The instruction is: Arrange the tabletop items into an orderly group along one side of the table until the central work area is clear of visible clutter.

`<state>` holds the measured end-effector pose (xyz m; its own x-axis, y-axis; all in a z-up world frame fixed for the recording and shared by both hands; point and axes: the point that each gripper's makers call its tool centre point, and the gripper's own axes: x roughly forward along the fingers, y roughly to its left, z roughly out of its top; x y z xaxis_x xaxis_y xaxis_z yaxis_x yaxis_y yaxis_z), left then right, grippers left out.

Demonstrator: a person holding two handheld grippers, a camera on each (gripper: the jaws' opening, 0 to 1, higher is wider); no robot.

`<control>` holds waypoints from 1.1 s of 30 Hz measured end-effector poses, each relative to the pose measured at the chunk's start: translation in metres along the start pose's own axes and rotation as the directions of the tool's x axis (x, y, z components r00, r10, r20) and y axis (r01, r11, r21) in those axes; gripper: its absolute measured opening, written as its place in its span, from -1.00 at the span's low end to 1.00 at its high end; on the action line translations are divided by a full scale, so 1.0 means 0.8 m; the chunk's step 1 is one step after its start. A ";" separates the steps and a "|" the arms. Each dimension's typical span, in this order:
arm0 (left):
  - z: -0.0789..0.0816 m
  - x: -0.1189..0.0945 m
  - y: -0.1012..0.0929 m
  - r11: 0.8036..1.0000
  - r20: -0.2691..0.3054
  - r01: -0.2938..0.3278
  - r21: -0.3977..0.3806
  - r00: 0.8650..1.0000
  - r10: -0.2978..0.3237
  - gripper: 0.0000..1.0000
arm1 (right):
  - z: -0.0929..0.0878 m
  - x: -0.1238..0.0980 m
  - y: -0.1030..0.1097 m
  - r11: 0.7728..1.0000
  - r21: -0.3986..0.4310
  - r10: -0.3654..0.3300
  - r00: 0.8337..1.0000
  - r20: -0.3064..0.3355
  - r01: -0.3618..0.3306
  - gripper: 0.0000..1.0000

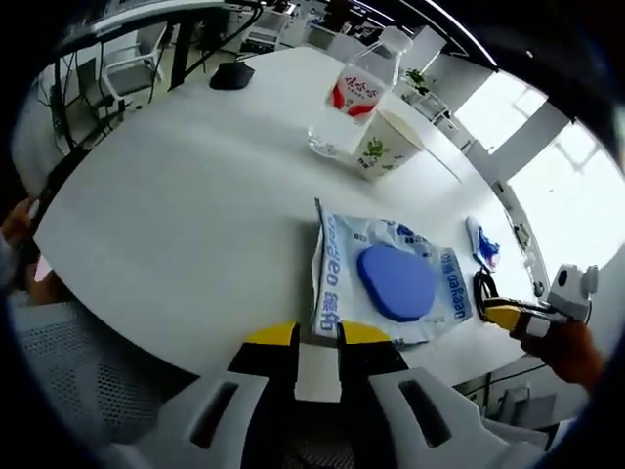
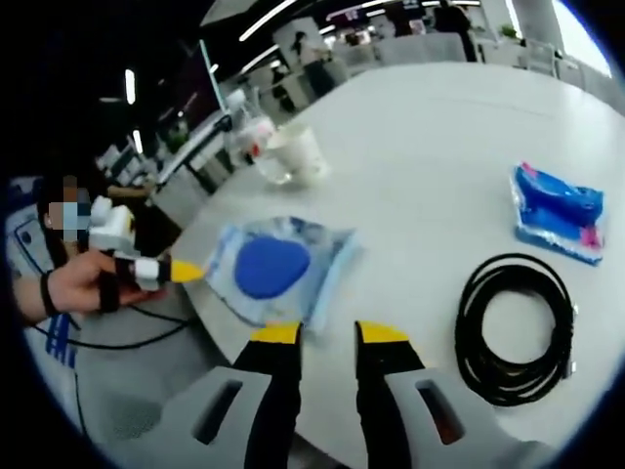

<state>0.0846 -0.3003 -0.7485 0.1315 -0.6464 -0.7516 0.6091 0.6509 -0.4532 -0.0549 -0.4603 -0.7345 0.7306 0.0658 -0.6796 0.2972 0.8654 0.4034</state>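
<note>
White tabletop (image 1: 195,215) fills the centre of both views, with office chairs and desks around its far edge.

Left gripper view: my left gripper (image 1: 317,337) rises from 6 o'clock, its yellow-tipped jaws pinching the near edge of the plastic bag (image 1: 391,278), which holds a blue oval pad (image 1: 395,283). The bag lies flat, its long axis running from 9 to 3 o'clock in this view, printed text along both short sides. At 1 o'clock a water bottle (image 1: 361,93) stands just beside a paper cup (image 1: 386,147); I cannot tell if they touch. A dark object (image 1: 231,74) lies at 11 o'clock near the far edge. A blue packet (image 1: 483,244) lies at 3 o'clock, and my right gripper (image 1: 508,315) enters from 4 o'clock.

Right gripper view: my right gripper (image 2: 327,337) rises from 6 o'clock, jaws parted and holding nothing, just short of the bag (image 2: 278,269). My left gripper (image 2: 186,272) touches the bag's edge at 9 o'clock, held in my hand (image 2: 83,283). A coiled black cable (image 2: 518,327) lies at 4 o'clock, the blue packet (image 2: 557,210) at 2 o'clock, well apart from the bag. The bottle (image 2: 256,142) and cup (image 2: 303,156) stand at 11 o'clock.
</note>
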 end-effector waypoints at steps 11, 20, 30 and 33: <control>0.003 0.010 0.000 0.999 -0.029 0.042 0.016 0.999 -0.042 -0.79 | 0.010 0.034 0.002 1.000 0.027 -0.014 0.999 -0.041 0.015 -0.59; -0.007 0.018 -0.002 0.998 -0.063 0.060 0.025 0.996 -0.059 -0.93 | 0.005 0.041 0.003 0.997 0.060 -0.052 0.998 -0.038 0.054 -0.90; -0.004 0.016 -0.017 0.991 -0.080 0.063 0.115 0.995 -0.054 -1.00 | -0.002 0.021 0.007 0.994 0.112 -0.016 1.000 -0.024 0.018 -1.00; -0.008 0.017 -0.030 0.986 -0.089 0.082 0.146 0.994 -0.070 -1.00 | -0.006 0.012 0.007 0.993 0.112 -0.019 1.000 -0.017 0.021 -1.00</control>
<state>0.0673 -0.3219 -0.7506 0.0186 -0.6520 -0.7580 0.7255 0.5304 -0.4385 -0.0495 -0.4526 -0.7417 0.7143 0.0573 -0.6975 0.3797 0.8055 0.4549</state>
